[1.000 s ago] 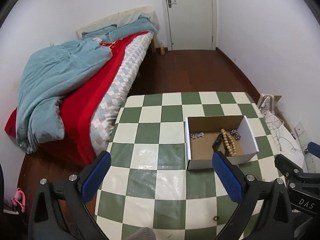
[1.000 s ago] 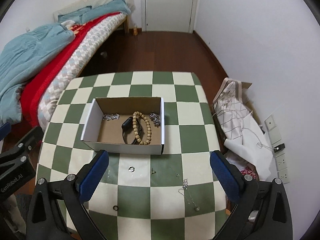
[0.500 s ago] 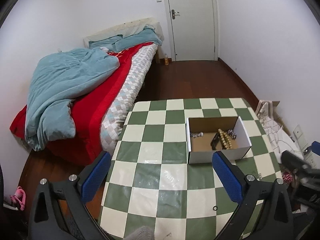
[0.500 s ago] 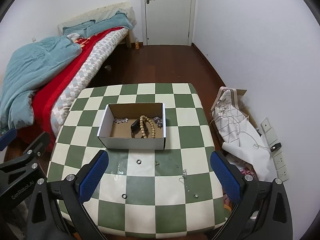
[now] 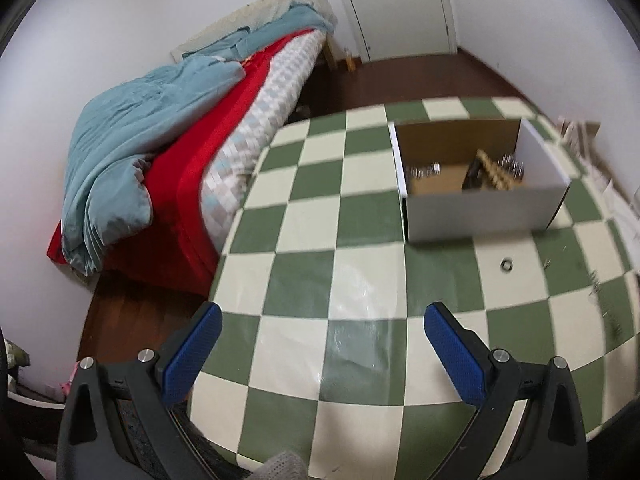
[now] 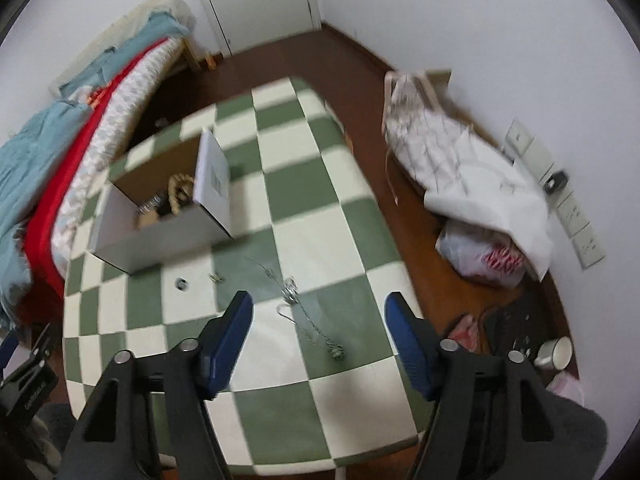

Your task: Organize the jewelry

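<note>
We note motion blur over the box (image 5: pixel 480 216) contents: beads (image 5: pixel 494 170) and silver pieces (image 5: pixel 424 169) lack detail. The box front wall hides its floor. The chain (image 6: pixel 308 320) links are indistinct.

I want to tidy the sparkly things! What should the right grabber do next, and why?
Probably lower the open right gripper onto the silver chain lying between its fingers on the table. The chain is still outside the box, where other jewelry already sits.

On the table (image 6: pixel 320 208) the cardboard box (image 6: pixel 160 236) stands at the left, with the bead bracelet (image 6: pixel 178 188) inside; a ring (image 6: pixel 181 283) and a chain necklace (image 6: pixel 308 320) lie before it
</note>
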A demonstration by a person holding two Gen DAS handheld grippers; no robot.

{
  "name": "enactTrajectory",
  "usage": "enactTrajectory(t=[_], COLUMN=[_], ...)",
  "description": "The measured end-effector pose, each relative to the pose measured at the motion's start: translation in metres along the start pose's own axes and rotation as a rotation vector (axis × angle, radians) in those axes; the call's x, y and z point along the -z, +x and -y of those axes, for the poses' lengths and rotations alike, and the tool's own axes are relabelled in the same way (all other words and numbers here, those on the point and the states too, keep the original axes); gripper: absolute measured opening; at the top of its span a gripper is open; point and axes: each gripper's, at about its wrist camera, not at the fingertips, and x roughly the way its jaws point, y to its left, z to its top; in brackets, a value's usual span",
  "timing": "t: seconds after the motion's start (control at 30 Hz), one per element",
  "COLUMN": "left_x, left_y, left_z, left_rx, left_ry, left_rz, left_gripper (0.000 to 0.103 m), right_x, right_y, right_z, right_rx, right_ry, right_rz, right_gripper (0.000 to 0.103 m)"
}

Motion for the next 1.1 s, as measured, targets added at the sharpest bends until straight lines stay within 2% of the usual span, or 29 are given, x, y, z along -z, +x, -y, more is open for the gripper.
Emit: enactTrajectory(t=[0.17, 0.27, 0.33, 0.43, 0.47, 0.5, 0.7, 0.77, 0.83, 0.97, 1.03, 1.07, 1.1], left_x=[0.009, 0.018, 0.024, 0.036, 0.038, 0.041, 0.047, 0.048, 0.048, 0.047, 0.045, 0.045, 0.044], left_y=[0.017, 0.021, 0.023, 0.025, 0.025, 0.025, 0.030, 0.032, 0.033, 0.033, 0.032, 0.031, 0.030], left_z=[0.017, 0.025, 0.031, 0.041, 0.044, 0.049, 0.075, 0.081, 0.087, 0.093, 0.094, 0.095, 0.096], left_rx=[-0.014, 0.002, 0.026, 0.087, 0.098, 0.117, 0.189, 0.210, 0.224, 0.263, 0.291, 0.306, 0.317], left_ry=[0.035, 0.055, 0.069, 0.077, 0.080, 0.085, 0.123, 0.132, 0.141, 0.141, 0.139, 0.137, 0.140], left_rz=[-0.045, -0.067, -0.086, -0.126, -0.136, -0.146, -0.167, -0.174, -0.178, -0.164, -0.158, -0.158, -0.158], left_gripper=[0.103, 0.103, 0.103, 0.103, 0.103, 0.103, 0.102, 0.095, 0.081, 0.067, 0.044, 0.038, 0.026], right_x=[0.002, 0.002, 0.003, 0.005, 0.006, 0.007, 0.011, 0.012, 0.013, 0.014, 0.014, 0.015, 0.015], right_y=[0.044, 0.066, 0.079, 0.083, 0.082, 0.082, 0.079, 0.077, 0.073, 0.067, 0.064, 0.062, 0.060], right_z=[-0.014, -0.024, -0.030, -0.038, -0.038, -0.038, -0.029, -0.027, -0.025, -0.027, -0.028, -0.028, -0.029], right_rx=[0.017, 0.042, 0.043, 0.057, 0.059, 0.052, 0.028, 0.018, 0.011, -0.001, -0.005, -0.007, -0.010], right_ry=[-0.083, -0.131, -0.160, -0.214, -0.218, -0.217, -0.186, -0.174, -0.168, -0.165, -0.168, -0.168, -0.168], right_rz=[-0.037, -0.062, -0.084, -0.077, -0.077, -0.081, -0.087, -0.092, -0.088, -0.084, -0.080, -0.079, -0.077], right_gripper=[0.070, 0.069, 0.057, 0.025, 0.010, 0.006, 0.004, 0.004, 0.004, 0.003, 0.003, 0.002, 0.002])
